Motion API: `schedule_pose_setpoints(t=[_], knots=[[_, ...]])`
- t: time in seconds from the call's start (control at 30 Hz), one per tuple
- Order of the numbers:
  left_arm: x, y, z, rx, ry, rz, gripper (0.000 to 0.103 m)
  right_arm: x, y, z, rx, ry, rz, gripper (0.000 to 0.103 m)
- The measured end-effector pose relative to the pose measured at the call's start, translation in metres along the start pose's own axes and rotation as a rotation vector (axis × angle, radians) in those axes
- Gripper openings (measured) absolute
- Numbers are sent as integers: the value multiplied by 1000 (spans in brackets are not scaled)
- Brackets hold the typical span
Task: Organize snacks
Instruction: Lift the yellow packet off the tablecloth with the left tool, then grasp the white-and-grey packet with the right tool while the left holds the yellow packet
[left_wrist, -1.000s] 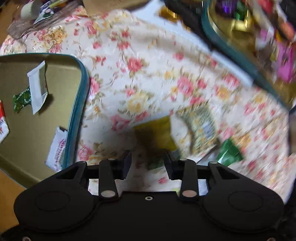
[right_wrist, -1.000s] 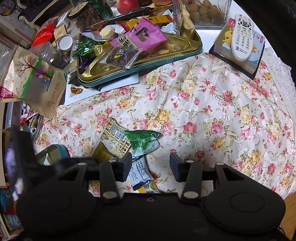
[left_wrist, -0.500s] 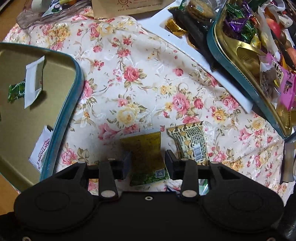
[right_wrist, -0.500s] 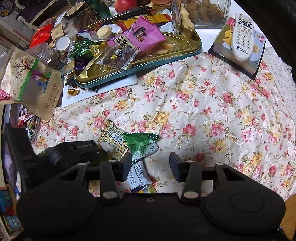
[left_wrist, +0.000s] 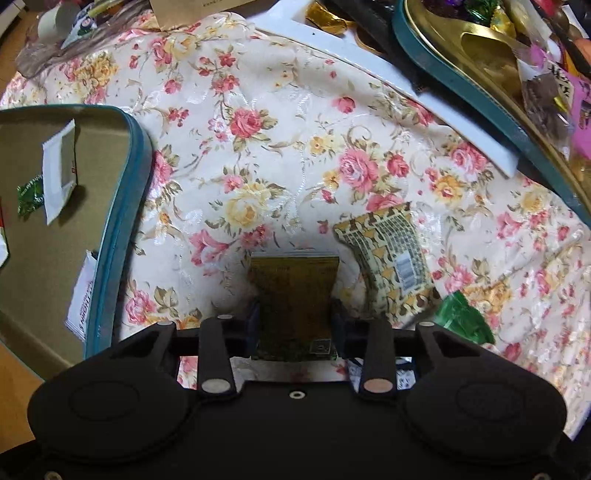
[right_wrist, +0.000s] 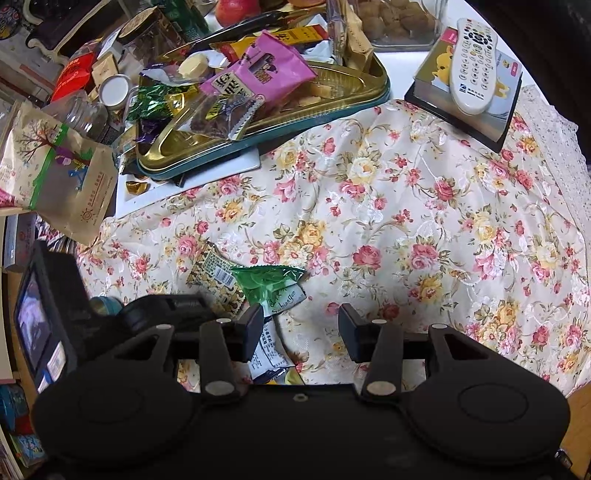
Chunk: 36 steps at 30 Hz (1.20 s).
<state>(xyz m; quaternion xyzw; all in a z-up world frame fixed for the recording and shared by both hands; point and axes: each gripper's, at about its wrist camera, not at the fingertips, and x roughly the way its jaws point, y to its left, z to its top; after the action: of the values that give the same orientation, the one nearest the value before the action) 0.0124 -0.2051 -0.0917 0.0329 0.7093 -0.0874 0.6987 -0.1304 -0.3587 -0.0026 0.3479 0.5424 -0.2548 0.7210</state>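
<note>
Floral cloth: a cream fabric (left_wrist: 295, 122) with pink and yellow roses covers the desk and carries loose snack packets.
Left tool: the left tool (left_wrist: 295, 325) points down at the cloth with a dark yellow-gold foil packet (left_wrist: 293, 291) between its two fingers; the jaws are closing, and the pads stand right at the packet's long edges, though whether they already press on it cannot be told.
Yellow-gold packet: it lies flat on the cloth, its far end reaching out past the fingertips, just left of a cream-and-brown patterned packet with a barcode (left_wrist: 391, 258).
Green wrapper: a crinkled green foil wrapper (left_wrist: 461, 317) lies just right of the patterned packet, partly over its corner in the right wrist view.
Right tool: the right tool (right_wrist: 301, 328) hangs over the cloth with its jaws parted and nothing between them; a small white printed packet (right_wrist: 269, 347) lies beside its left finger.
Near tin: a shallow gold tin tray with a teal rim (left_wrist: 122, 236) sits left of the left tool and holds a white sachet (left_wrist: 59, 173) and a small green sweet (left_wrist: 29, 194).
Far tin: a second gold, teal-rimmed tray (right_wrist: 369, 99), resting on a white board, is heaped with snacks, a pink bag (right_wrist: 258, 74) on top.
Remote: a white remote control (right_wrist: 472, 62) lies on a box at the far right.
</note>
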Motion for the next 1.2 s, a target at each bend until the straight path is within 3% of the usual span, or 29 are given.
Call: schedule_pose_setpoints(t=[0.13,0.33,0.53,0.63,0.77,1.2], knots=[[-22,-8,-5,75,1,42,45,6,3,0,6,16,-3,48],[-83,-18,-15,243,-123,43,45,17,15,-1,-21,35,-21,48],[-109,-2,-14,307,-198,49,46,28,25,-14,-71,110,-15,50],[-100,12,-11,287,-175,58,46,38,32,-22,-95,156,-6,50],[-97,27,-1,235,-130,9,46,52,48,-30,-148,161,-61,50],[-104,49,15,191,-125,-23,46,85,89,-46,-288,160,-162,50]])
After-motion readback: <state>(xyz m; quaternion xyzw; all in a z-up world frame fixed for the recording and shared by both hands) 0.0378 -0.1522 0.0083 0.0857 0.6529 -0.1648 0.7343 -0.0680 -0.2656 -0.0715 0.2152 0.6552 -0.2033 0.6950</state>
